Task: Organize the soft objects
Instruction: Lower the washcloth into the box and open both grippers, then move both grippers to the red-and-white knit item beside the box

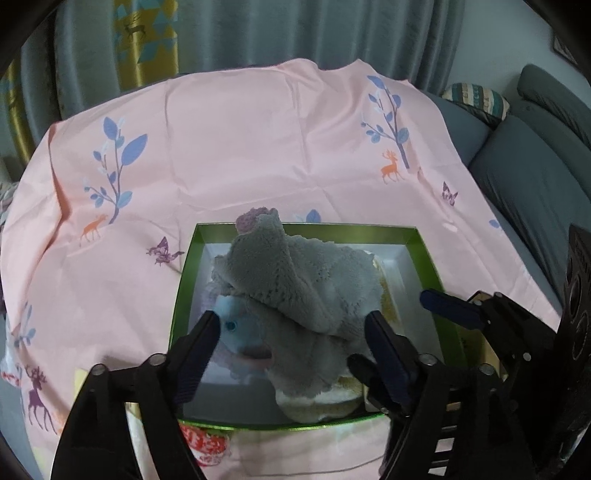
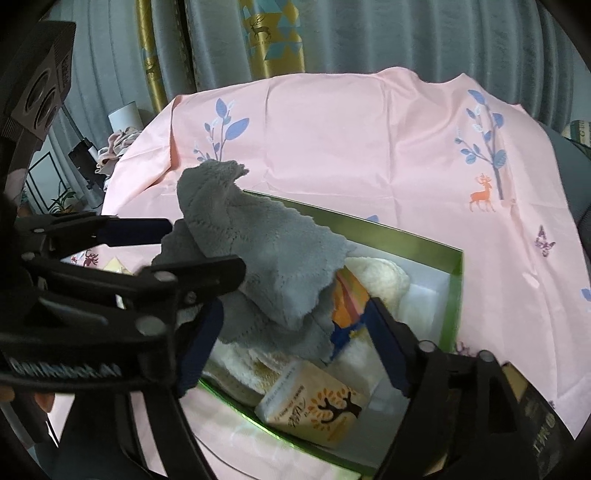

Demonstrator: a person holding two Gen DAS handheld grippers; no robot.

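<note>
Left tongs (image 1: 291, 328): jaws apart, straddling the near half of the grey towel (image 1: 295, 280) without the pads pressing on it. The left finger stands beside a pale blue plush toy (image 1: 236, 328), which has one small blue eye visible. The right finger stands against the right flank of the towel.

Right tongs (image 2: 295, 332): jaws apart, clamped on nothing. The fingers sit either side of the lower folds of the towel and of an orange and blue printed packet (image 2: 349, 306). In the left wrist view the right tongs enter from the lower right, just beside the left tongs, over the box's right wall.

The grey towel lies crumpled in a heap inside the green box (image 1: 186, 280), which has a white interior. One corner of the towel stands up past the far rim. A purple fabric edge (image 1: 248, 220) shows at that peak.

Beneath the towel lies a cream fleece cloth (image 2: 384, 277). A cream carton with a brown tree motif (image 2: 314, 402) leans in the near corner of the box.

The box rests on a pink cloth (image 1: 240, 140) printed with blue trees, orange deer and purple butterflies. Grey curtains (image 1: 332, 33) hang behind; a grey sofa (image 1: 532, 162) stands at right.
</note>
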